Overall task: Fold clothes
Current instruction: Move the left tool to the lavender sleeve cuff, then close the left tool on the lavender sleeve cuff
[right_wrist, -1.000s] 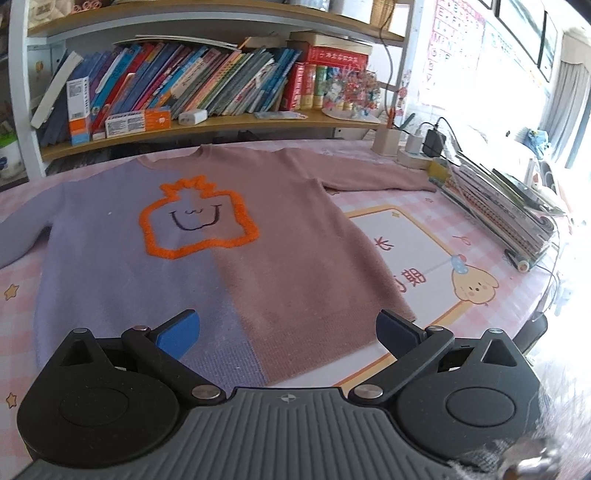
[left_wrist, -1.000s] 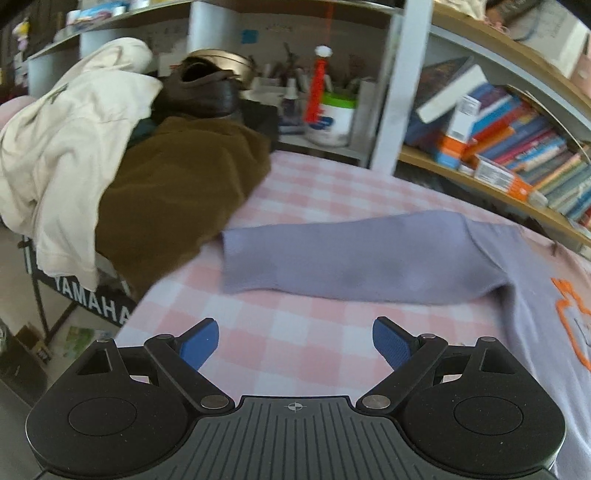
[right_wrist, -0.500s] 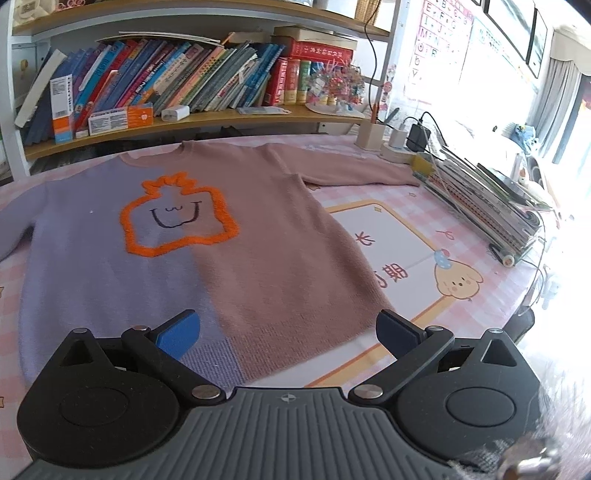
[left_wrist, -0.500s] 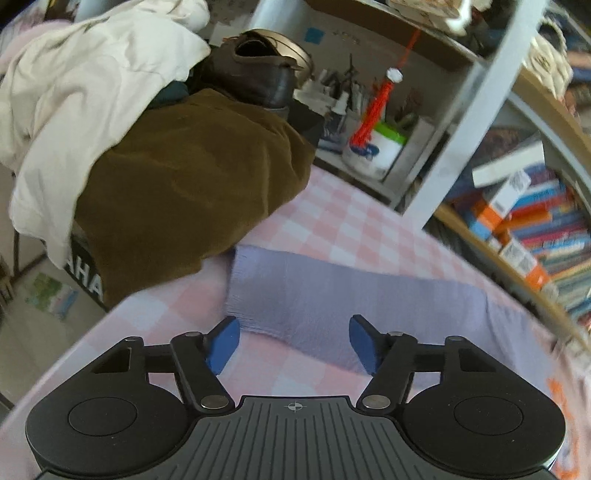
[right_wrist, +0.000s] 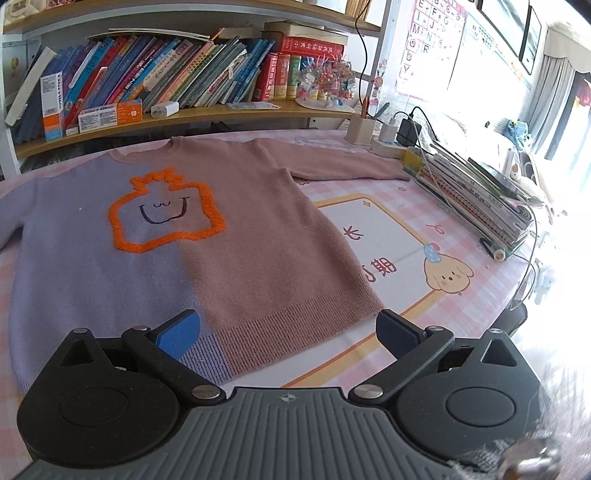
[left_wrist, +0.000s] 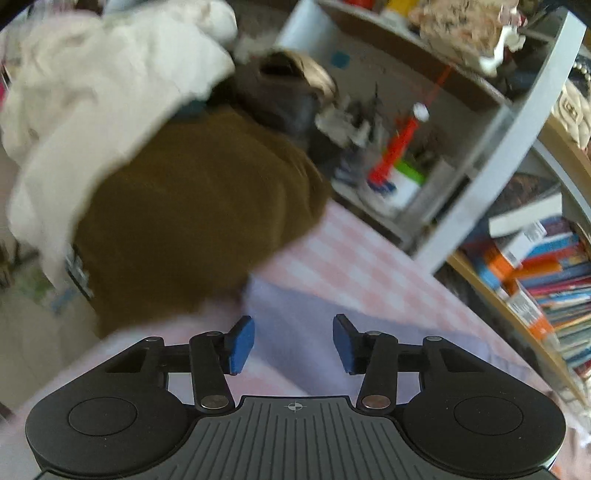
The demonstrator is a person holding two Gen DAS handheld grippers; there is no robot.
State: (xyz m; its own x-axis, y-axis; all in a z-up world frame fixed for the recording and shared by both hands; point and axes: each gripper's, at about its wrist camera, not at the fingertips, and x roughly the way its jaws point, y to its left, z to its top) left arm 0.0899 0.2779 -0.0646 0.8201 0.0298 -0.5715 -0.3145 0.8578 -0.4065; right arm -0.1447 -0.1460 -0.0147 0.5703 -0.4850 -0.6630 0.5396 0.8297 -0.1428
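Lilac sleeve [left_wrist: 295, 314] between left tool [left_wrist: 293, 343] pads

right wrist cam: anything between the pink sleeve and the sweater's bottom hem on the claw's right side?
Right wrist view: only tablecloth, its printed yellow-framed panel, between the pink sleeve and the hem.

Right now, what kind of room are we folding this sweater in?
Probably a home study or child's room: a bookshelf packed with books, a cartoon table mat, and an alphabet poster by the window.

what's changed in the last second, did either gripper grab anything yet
The left gripper closed in on the purple sleeve, its fingers narrowing around the cuff but not yet gripping. The right gripper stayed open over the sweater hem; the sweater lies flat as before.
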